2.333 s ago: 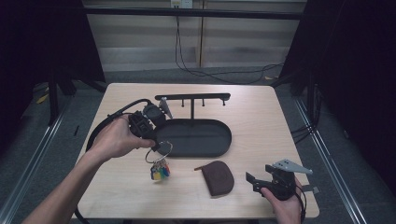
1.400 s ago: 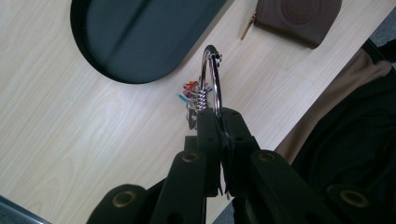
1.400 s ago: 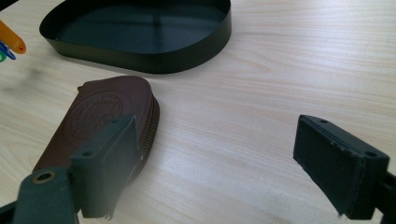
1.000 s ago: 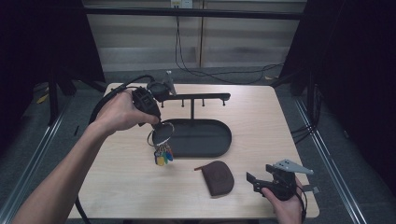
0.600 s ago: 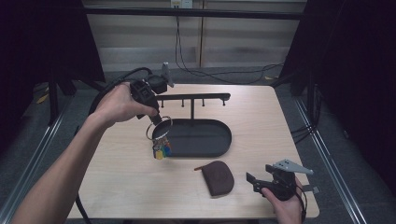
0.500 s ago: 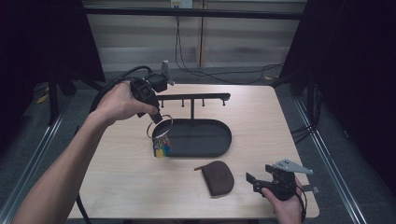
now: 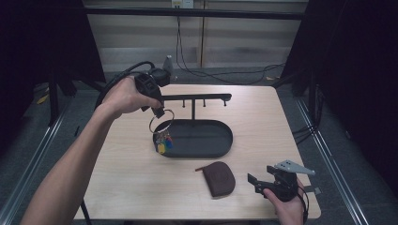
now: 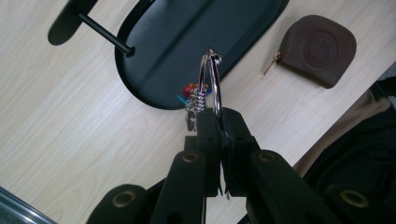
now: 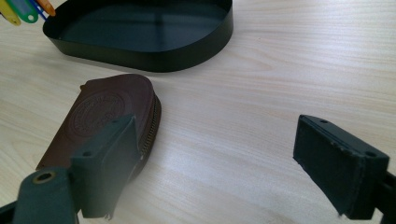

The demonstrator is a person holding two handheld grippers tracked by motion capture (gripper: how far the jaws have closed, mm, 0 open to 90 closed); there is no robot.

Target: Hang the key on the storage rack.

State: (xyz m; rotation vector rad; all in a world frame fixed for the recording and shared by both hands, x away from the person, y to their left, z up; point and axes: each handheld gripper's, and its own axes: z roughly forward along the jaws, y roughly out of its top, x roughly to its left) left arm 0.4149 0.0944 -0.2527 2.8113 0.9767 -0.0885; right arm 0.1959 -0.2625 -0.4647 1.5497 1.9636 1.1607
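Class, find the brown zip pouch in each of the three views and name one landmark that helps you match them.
High view: brown zip pouch on the table, lower centre, in front of the black oval tray.
Left gripper view: pouch at upper right, right of the tray.
Right gripper view: pouch at left, below the tray.
Shared landmark: the tray.

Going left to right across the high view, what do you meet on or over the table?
Left gripper holding the key ring → black tray → brown pouch → right gripper.
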